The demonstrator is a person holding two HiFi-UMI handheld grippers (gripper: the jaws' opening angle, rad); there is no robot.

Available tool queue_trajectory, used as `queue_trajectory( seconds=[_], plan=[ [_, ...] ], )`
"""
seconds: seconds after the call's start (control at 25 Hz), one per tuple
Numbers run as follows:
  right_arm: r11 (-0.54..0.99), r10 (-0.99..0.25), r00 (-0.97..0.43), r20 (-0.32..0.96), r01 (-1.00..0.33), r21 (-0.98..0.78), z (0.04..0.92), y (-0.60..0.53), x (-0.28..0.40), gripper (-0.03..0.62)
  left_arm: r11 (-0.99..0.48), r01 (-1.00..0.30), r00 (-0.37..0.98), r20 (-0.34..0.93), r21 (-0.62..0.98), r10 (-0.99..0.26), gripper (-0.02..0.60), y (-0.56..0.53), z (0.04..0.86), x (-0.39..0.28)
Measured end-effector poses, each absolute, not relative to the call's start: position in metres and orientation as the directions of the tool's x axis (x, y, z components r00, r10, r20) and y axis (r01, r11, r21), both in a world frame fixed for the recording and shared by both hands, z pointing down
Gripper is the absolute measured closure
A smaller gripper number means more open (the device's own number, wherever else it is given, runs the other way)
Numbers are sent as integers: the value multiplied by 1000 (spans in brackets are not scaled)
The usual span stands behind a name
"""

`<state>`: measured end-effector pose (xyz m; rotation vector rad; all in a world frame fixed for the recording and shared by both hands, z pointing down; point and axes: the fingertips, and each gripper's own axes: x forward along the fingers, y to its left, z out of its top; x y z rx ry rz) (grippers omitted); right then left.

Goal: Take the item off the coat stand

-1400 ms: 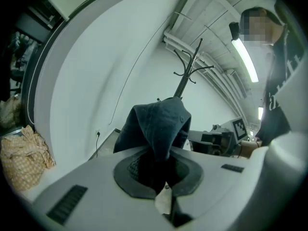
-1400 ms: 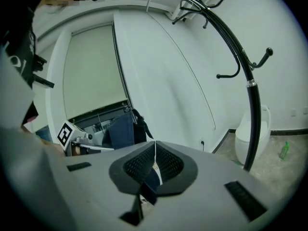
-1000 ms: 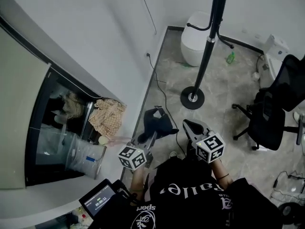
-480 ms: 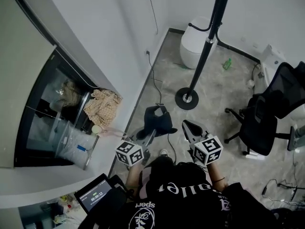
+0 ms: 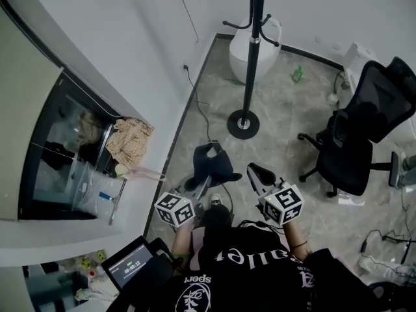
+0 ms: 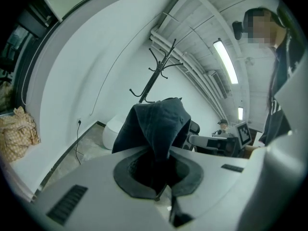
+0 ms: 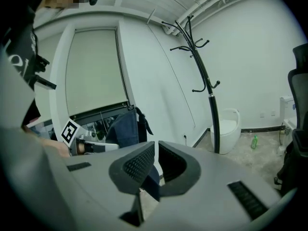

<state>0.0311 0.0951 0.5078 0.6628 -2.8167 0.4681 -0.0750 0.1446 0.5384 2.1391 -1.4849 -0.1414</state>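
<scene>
Garment [image 6: 156,124], dark, off coat stand [image 5: 251,51]: pinched at bunched fold in left tongs [image 6: 159,153], hanging clear above floor [image 5: 286,129]. Stand hooks bare, well apart. Right tongs [image 7: 155,150] pressed together, empty, likely idle.

Head view from high, facing steeply down, gripper views low, facing forward, all three sharing the coat stand [image 5: 251,57].
</scene>
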Motion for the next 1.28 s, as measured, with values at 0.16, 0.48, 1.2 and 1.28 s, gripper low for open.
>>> queue_trajectory(
  seconds=[0.16, 0.48, 1.2, 1.28],
  plan=[
    [849, -405, -877, 258, -465, -250, 507, 109, 72, 576, -276, -841, 415, 227, 466, -881, 568, 159, 541, -28],
    [846, -383, -884, 269, -453, -282, 520, 138, 116, 576, -264, -842, 415, 252, 470, -874, 568, 187, 550, 23],
    [870, -342, -913, 220, -397, -293, 521, 196, 147, 576, -210, -870, 358, 278, 446, -891, 568, 265, 556, 62],
    [871, -344, -914, 215, -396, -289, 520, 199, 150, 576, -212, -871, 357, 275, 444, -892, 568, 267, 556, 64]
  ],
)
